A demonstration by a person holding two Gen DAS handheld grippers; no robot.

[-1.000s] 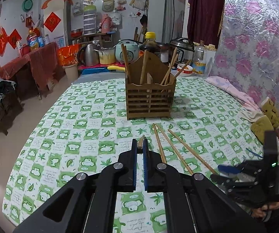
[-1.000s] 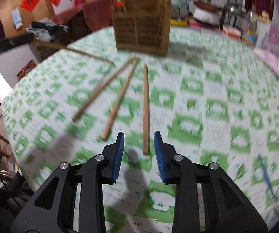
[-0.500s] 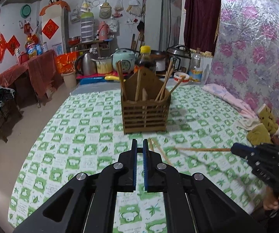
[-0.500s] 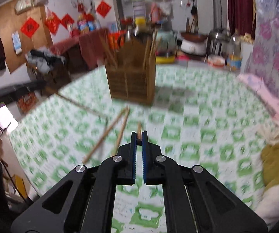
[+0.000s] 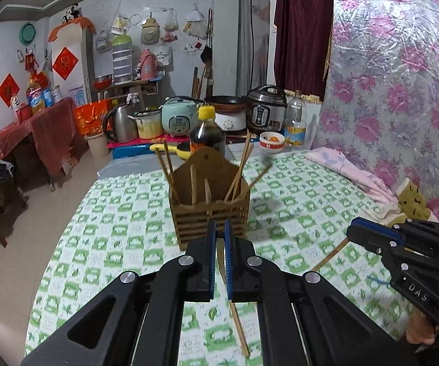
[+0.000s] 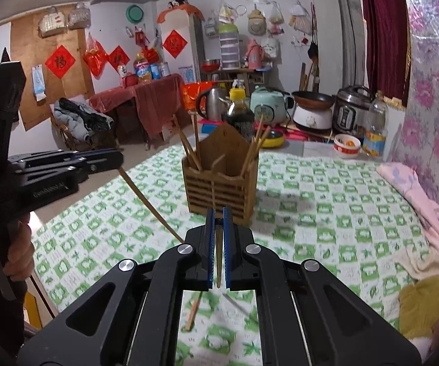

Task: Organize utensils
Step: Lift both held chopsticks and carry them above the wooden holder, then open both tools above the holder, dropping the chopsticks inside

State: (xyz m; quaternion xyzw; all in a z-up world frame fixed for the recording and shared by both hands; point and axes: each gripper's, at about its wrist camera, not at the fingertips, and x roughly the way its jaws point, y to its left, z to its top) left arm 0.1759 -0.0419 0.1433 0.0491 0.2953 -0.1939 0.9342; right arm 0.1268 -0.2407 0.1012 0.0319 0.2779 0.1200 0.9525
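A slatted wooden holder (image 5: 210, 213) (image 6: 219, 192) stands mid-table with several chopsticks upright in it. My left gripper (image 5: 219, 228) is shut on a chopstick (image 5: 237, 320) that slants down below the jaws. In the right wrist view the left gripper (image 6: 109, 157) sits at the left edge, its chopstick (image 6: 149, 204) hanging toward the table. My right gripper (image 6: 218, 213) is shut on another chopstick (image 6: 218, 259). In the left wrist view the right gripper (image 5: 353, 224) is at the right with that chopstick (image 5: 329, 256). Both grippers hover in front of the holder, above the table.
The table (image 5: 112, 213) wears a green-and-white checked cloth. One chopstick (image 6: 193, 314) lies on it under my right gripper. A dark sauce bottle (image 5: 207, 134) stands behind the holder, with a bowl (image 5: 271, 140) and cookers beyond. A pink cloth (image 5: 350, 170) lies at the right edge.
My right gripper shut on a chopstick lying on the table and lifted it. Both grippers rose, so the holder now sits lower and closer in each view.
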